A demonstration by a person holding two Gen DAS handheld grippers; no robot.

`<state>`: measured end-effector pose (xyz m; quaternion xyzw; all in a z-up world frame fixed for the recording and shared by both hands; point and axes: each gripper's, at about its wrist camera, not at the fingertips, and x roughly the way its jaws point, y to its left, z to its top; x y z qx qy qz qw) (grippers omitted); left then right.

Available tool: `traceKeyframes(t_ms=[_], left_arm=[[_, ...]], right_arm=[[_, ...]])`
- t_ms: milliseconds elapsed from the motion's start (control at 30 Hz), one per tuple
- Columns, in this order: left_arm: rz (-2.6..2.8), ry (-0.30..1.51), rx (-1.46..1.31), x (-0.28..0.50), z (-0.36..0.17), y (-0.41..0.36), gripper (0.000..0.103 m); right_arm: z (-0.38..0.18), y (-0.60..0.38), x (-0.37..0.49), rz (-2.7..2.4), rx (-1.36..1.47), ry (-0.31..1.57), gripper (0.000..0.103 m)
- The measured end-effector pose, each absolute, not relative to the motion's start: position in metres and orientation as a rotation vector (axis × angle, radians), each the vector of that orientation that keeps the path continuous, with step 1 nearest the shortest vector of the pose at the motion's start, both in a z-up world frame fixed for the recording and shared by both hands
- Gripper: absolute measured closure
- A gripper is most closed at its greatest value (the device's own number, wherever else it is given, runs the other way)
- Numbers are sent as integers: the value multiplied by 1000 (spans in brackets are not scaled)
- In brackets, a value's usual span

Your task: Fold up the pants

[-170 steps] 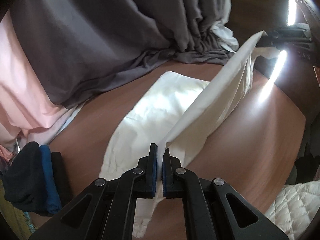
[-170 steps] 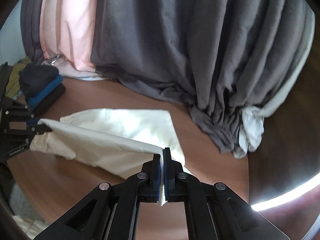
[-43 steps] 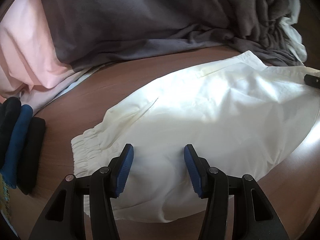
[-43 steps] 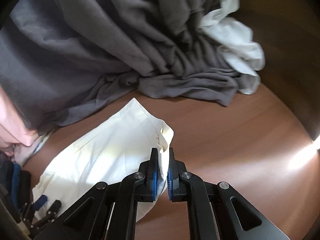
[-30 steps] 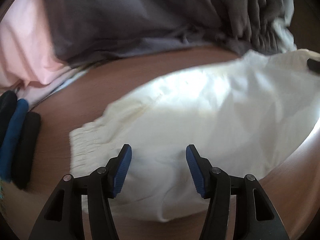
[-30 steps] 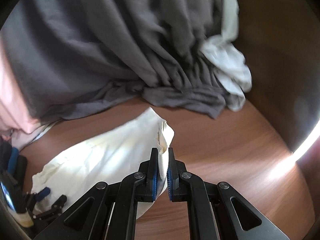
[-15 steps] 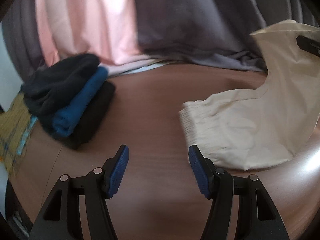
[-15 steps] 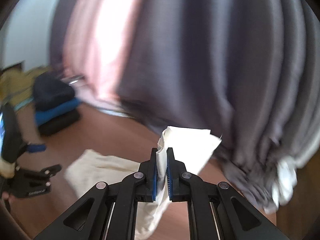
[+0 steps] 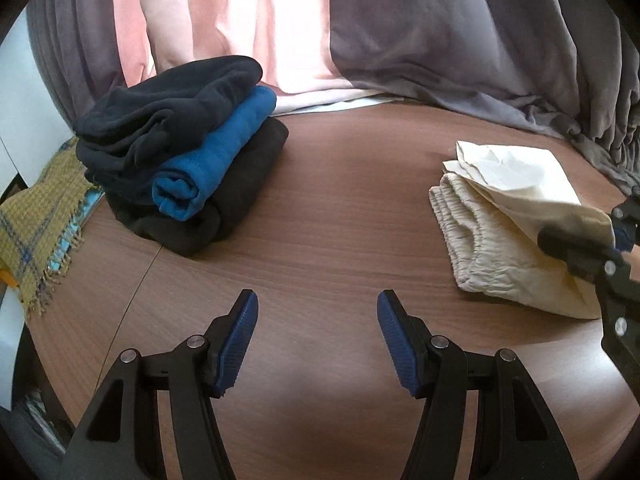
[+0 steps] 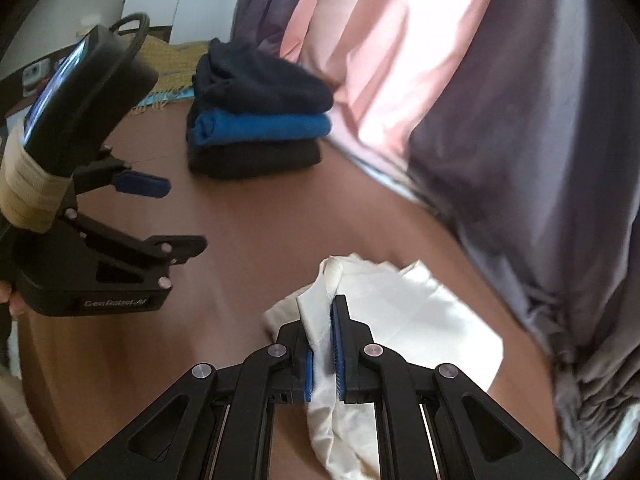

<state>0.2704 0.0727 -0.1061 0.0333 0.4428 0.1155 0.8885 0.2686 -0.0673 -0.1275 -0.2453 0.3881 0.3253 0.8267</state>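
The cream pants (image 9: 508,200) lie folded on the brown table (image 9: 340,220), elastic waistband to the left. My right gripper (image 10: 322,320) is shut on a bunched edge of the pants (image 10: 420,320) and holds it over the folded part; in the left wrist view the right gripper (image 9: 560,240) shows at the right edge, on the cloth. My left gripper (image 9: 316,296) stands open over bare wood, left of the pants, with nothing between its blue pads. The right wrist view shows the left gripper (image 10: 176,214) at the left, apart from the pants.
A stack of folded clothes (image 9: 180,152), dark, blue and black, sits at the table's far left. Grey and pink curtains (image 9: 440,32) hang behind and spill onto the table. A yellow plaid cloth (image 9: 32,208) lies past the left edge.
The right gripper has swung the pants' end over toward the waistband, so the pants now lie folded shorter. The left gripper has moved left, off the pants and over bare table.
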Motion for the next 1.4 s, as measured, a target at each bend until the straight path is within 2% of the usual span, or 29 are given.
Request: traceKeyframes(t_ms=[33,67,100,167,333,500,800,900,1067,1200,1267,1400], left_arm=[[241,923,76,271,-107,74,42],[242,923,80,272,-107,73,42],[242,923,84,273,-107,74,42],[248,917,95,273,-105,75,42],[210,881,98,275,-93,71,42],[131,840,73,277,-72,59,42],[-240,795,127,278,-55,16,42],[-279,805,147,286,-57,8,49],[-306,876,133,296,-70,2,51],[-320,939,96,300,-81,4,62],[-315,946,89,299,-82,5,64],[-326,975,53,302,-86,5,79]], right_arm=[[-130,-66,268,696,-505,835,93],[-131,-66,268,709,-490,852,82],[-132,-67,267,729,-471,878,62],[-130,-66,261,744,-432,894,47],[-110,-76,236,689,-420,847,47],[-97,-123,255,517,-227,886,47],[-120,-186,258,284,-96,1034,47],[-125,-202,253,223,-45,1065,47],[-138,-217,242,176,18,1136,47],[-147,-218,242,173,30,1157,47],[-152,-219,244,174,38,1169,47],[-162,-221,248,174,53,1187,47]])
